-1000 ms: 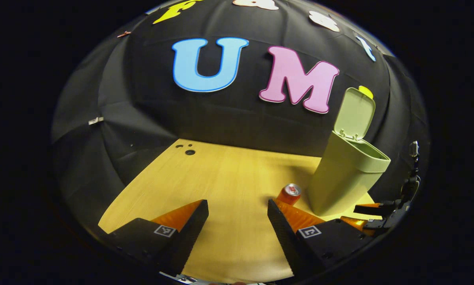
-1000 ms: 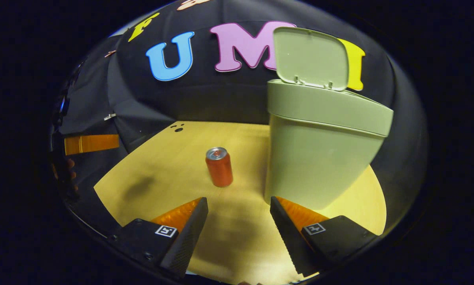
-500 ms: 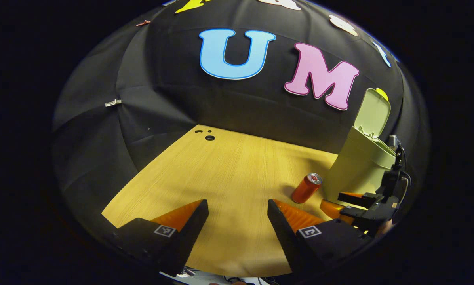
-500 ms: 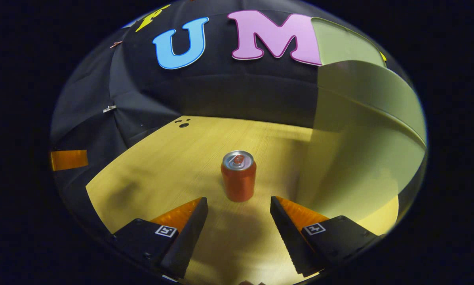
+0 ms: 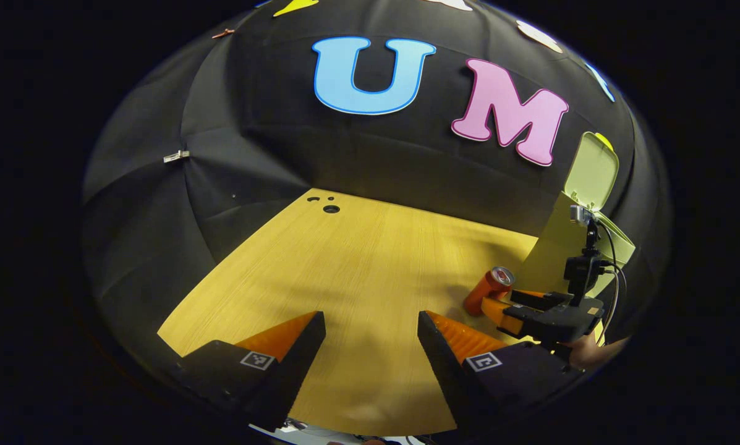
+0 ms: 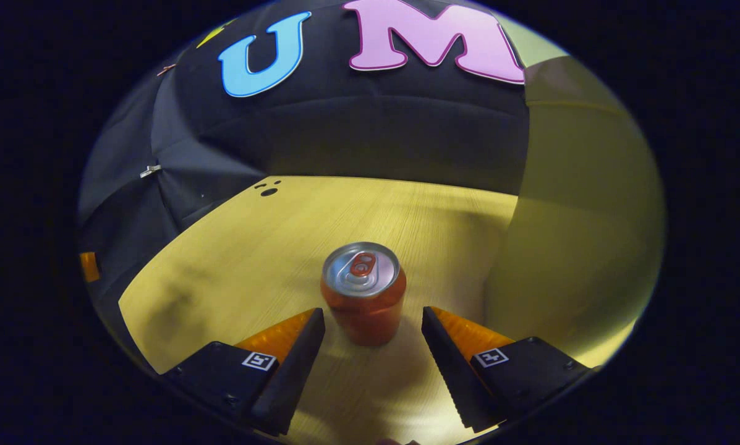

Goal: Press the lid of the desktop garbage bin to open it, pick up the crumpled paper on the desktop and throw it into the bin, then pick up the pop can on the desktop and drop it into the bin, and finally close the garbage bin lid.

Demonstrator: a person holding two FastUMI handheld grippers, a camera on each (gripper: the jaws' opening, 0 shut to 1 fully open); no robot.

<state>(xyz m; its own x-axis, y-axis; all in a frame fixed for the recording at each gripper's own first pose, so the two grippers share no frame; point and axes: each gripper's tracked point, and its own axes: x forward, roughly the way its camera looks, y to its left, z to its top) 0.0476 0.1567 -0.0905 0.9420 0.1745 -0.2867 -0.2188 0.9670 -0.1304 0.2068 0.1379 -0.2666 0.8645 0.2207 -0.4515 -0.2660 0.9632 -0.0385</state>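
Pop can [image 6: 363, 290] nearer; bin [image 6: 583, 204] cropped

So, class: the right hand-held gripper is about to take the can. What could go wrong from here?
1. The pop can stands upright between the open fingers of the right hand-held gripper; an off-centre close might tip it.
2. The bin stands close beside it; a finger could bump its wall.

The small orange metal pop can [image 6: 363, 293] with a silver top stands upright on the yellow wooden desk. Just beside it stands the tall pale green plastic bin [image 6: 583, 204], its flat lid [image 5: 591, 172] tipped up open.
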